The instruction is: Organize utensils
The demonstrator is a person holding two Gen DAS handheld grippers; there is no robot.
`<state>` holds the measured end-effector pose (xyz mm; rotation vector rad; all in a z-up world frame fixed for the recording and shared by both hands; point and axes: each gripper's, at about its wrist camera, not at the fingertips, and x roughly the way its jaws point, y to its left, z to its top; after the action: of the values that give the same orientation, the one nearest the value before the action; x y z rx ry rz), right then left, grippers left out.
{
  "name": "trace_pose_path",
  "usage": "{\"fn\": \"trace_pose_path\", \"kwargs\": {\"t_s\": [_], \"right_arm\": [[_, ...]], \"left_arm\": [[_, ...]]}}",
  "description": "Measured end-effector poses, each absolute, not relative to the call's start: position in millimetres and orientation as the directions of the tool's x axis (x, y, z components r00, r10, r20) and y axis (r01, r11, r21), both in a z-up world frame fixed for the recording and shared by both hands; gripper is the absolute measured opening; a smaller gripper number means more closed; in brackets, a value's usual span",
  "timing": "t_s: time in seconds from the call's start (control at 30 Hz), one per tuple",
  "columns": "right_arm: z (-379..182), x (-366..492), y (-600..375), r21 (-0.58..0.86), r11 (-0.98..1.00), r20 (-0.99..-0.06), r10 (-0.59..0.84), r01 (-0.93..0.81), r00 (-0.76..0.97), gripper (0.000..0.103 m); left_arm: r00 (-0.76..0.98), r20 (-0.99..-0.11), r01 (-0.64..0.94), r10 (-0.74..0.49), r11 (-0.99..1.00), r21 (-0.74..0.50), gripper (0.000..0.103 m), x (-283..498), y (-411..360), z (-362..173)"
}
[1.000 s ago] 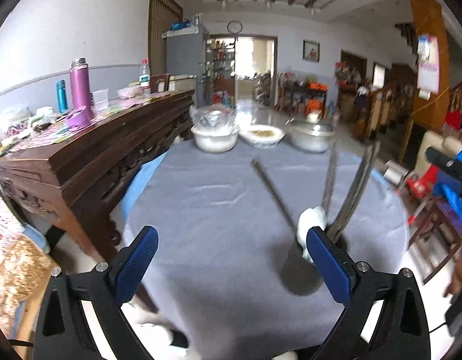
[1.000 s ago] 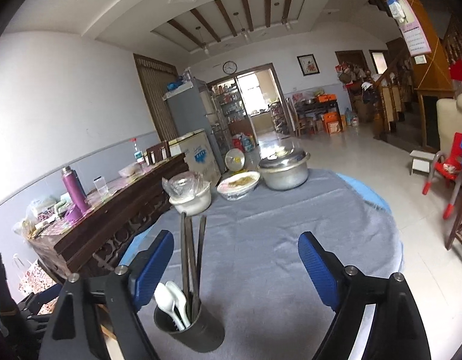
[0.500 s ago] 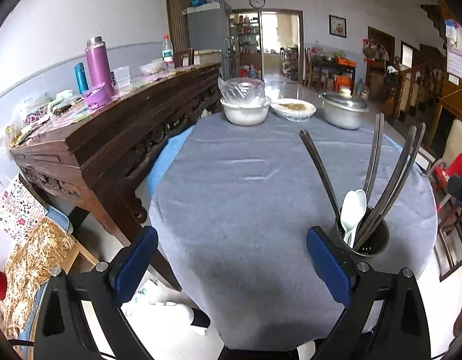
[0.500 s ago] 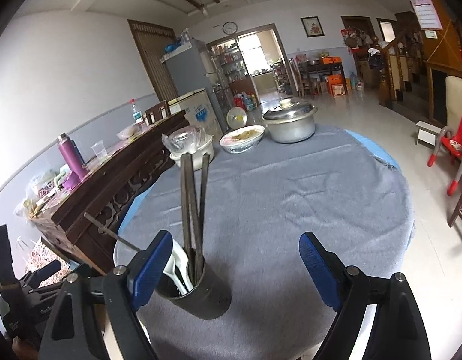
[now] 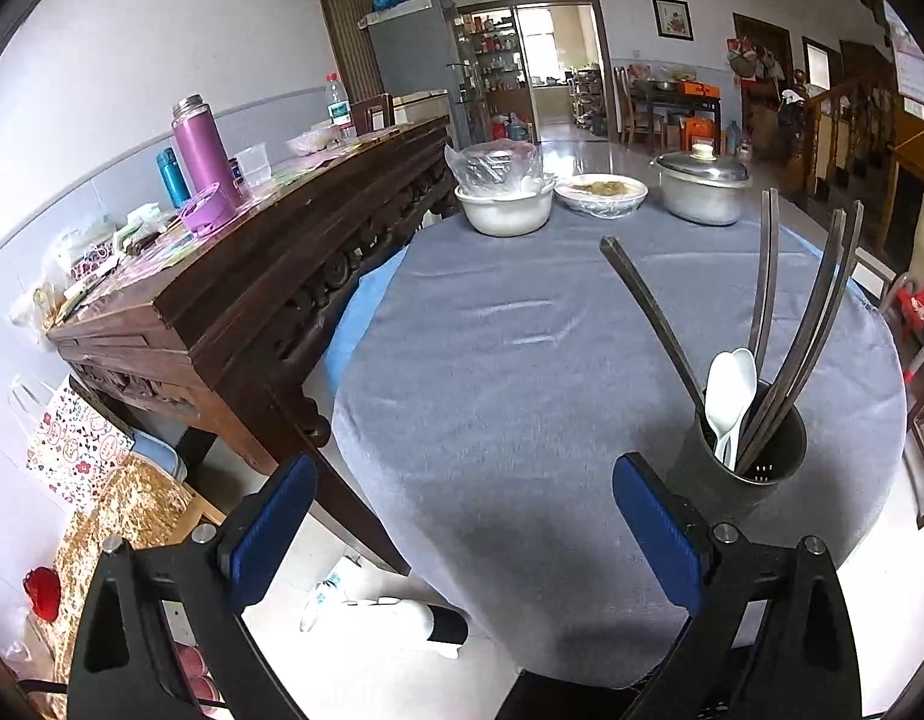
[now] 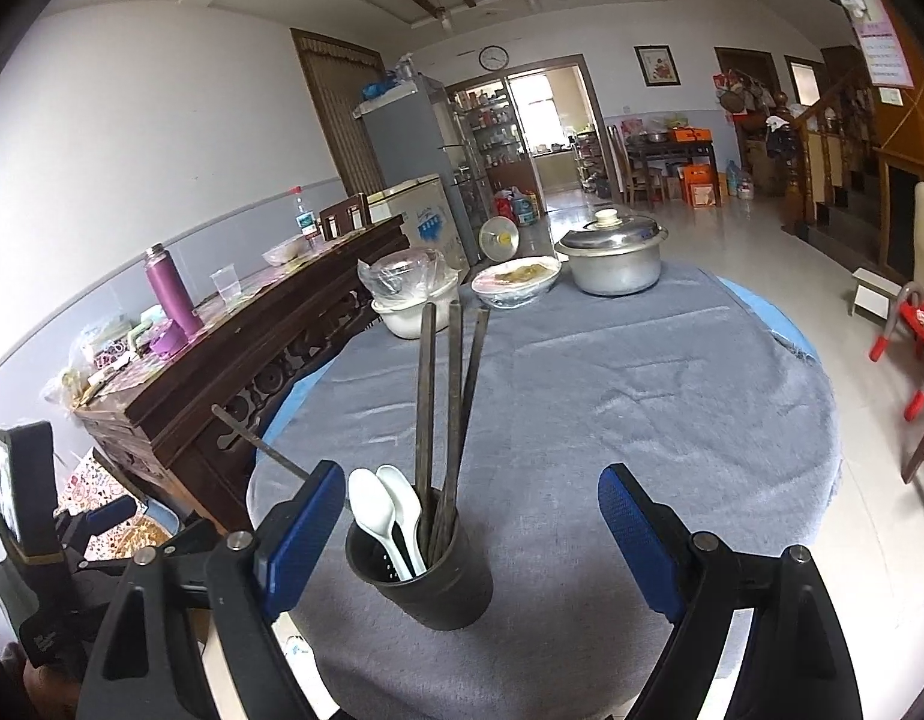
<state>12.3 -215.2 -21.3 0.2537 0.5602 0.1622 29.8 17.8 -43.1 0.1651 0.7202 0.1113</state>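
A dark utensil cup (image 5: pixel 744 459) stands near the front edge of the round table with the grey cloth (image 5: pixel 522 360). It holds several dark chopsticks (image 5: pixel 792 330) and two white spoons (image 5: pixel 729 396). In the right wrist view the cup (image 6: pixel 423 576) sits between my fingers, with the chopsticks (image 6: pixel 453 396) and spoons (image 6: pixel 384 510) upright in it. My left gripper (image 5: pixel 465 528) is open and empty, left of the cup. My right gripper (image 6: pixel 468 534) is open and empty, around the cup without touching it.
A white bowl with a plastic bag (image 5: pixel 504 198), a covered dish (image 5: pixel 603 192) and a lidded metal pot (image 5: pixel 699 189) stand at the table's far side. A dark wooden sideboard (image 5: pixel 252 276) with a purple flask (image 5: pixel 195 144) runs along the left. Red chairs (image 6: pixel 918 330) are at the right.
Both grippers have pulled back and risen from the cup. The cup now appears farther off in the left wrist view and centred between the fingers in the right wrist view.
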Motion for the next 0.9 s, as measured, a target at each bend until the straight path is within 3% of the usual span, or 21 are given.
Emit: {"fn": "trace_pose_path", "kwargs": {"t_s": [0.9], "right_arm": [[-26,19,-194,0.232,0.965,-0.545,0.231,-0.119,0.806,0.088]], "left_arm": [[0.712,-0.686,-0.041,0.149,0.984,0.172,0.099,44,21,-47]]}}
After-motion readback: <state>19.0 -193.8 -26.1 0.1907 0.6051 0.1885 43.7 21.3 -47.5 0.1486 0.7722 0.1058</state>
